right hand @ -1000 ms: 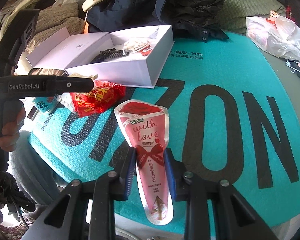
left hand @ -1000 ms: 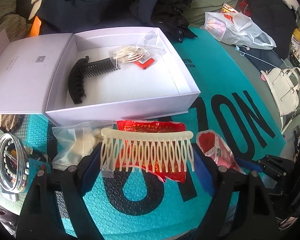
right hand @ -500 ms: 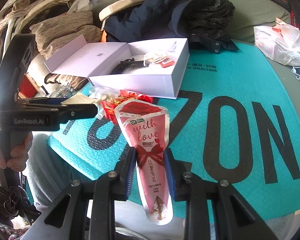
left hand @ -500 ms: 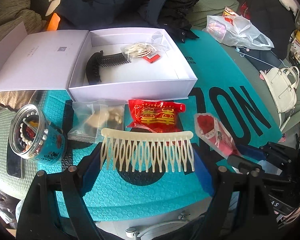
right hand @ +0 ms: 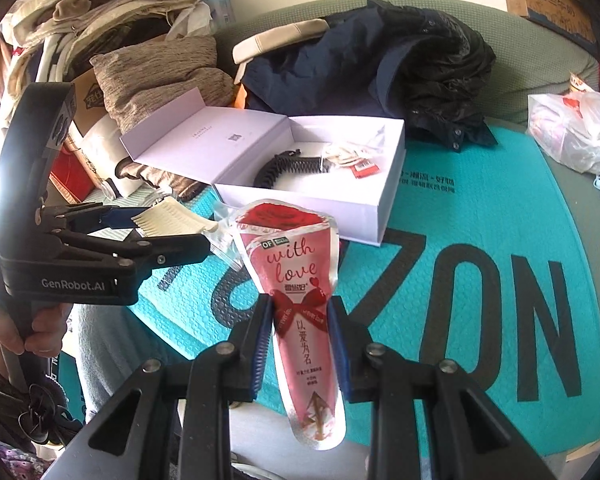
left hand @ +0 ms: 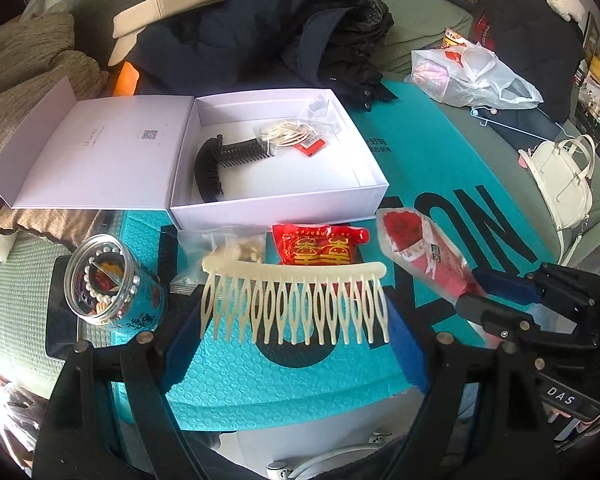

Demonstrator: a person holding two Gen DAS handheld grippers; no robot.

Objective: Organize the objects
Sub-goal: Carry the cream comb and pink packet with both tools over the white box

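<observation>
My left gripper (left hand: pixel 296 320) is shut on a cream hair comb (left hand: pixel 296 300), held above the teal mat in front of the open white box (left hand: pixel 276 206); the comb also shows in the right wrist view (right hand: pixel 172 220). My right gripper (right hand: pixel 300 328) is shut on a pink "with love" pouch (right hand: pixel 296 280), held in the air to the right of the comb; the pouch also shows in the left wrist view (left hand: pixel 424 252). The box holds a black comb (left hand: pixel 224 156) and a clear bag of cream bands (left hand: pixel 288 134).
On the teal mat (left hand: pixel 440 160) in front of the box lie a red packet (left hand: pixel 316 244) and a clear bag (left hand: pixel 220 248). A round jar of beads (left hand: pixel 108 280) stands at the left. Dark jackets (left hand: pixel 260 28), a plastic bag (left hand: pixel 472 76) and a white handbag (left hand: pixel 564 180) lie around.
Both grippers have risen and pulled back from the mat with their objects; the box and the red packet now look farther away, and the bead jar has come fully into view.
</observation>
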